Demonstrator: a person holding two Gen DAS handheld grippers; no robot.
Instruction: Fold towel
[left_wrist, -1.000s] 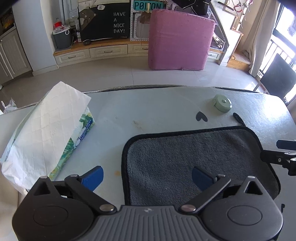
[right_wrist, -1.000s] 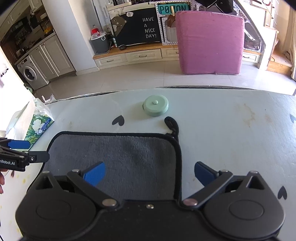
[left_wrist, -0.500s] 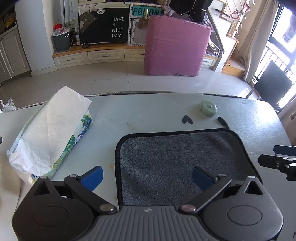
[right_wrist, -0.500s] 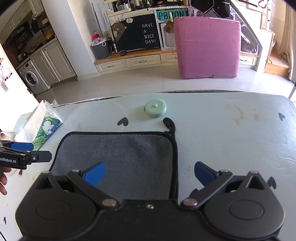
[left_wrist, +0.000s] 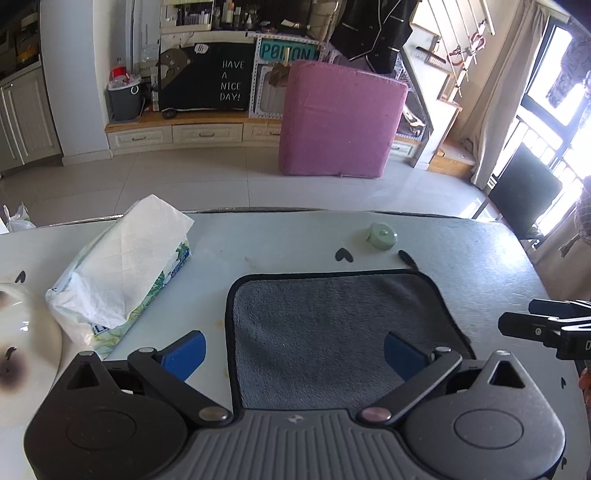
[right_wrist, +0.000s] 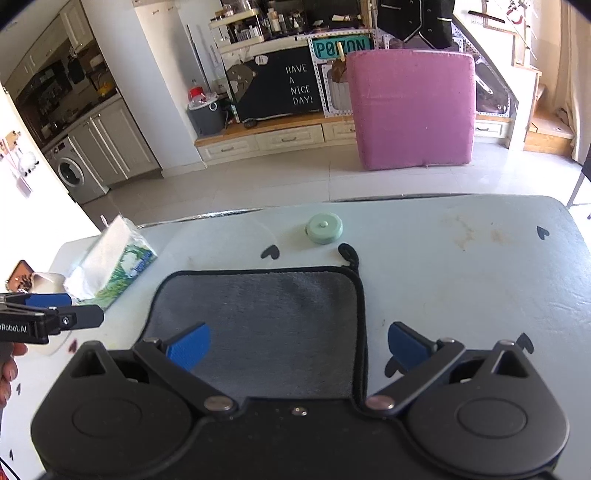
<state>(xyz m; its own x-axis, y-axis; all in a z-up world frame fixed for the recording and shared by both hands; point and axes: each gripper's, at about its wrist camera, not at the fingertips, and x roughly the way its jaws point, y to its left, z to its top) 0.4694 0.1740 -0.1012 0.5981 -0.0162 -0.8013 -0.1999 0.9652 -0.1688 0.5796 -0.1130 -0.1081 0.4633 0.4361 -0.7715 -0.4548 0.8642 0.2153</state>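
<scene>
Grey towel (left_wrist: 332, 328) lies flat on the table (left_wrist: 280, 236), dark binding all round, hanging loop at the far right corner; it already looks like a folded panel, though layers can't be counted from here. Over the last second you have pulled both grippers back and up from it: the towel sits smaller and further off in both wrist views than it did, and more table shows around it. Left gripper (left_wrist: 293, 347) hangs over the towel's near left edge, fingers spread wide, nothing between them. Right gripper (right_wrist: 299, 343) hangs over the towel's near right edge, also spread and empty. Neither touches the cloth. Judgement: you have let go after a fold, or are lining up for the next; either way no grip is on the towel now. Just beyond the towel's far edge, the green round case (left_wrist: 382, 236); well left of the towel, the tissue pack (left_wrist: 122, 273), and a white bowl (left_wrist: 26, 332) further left still.
</scene>
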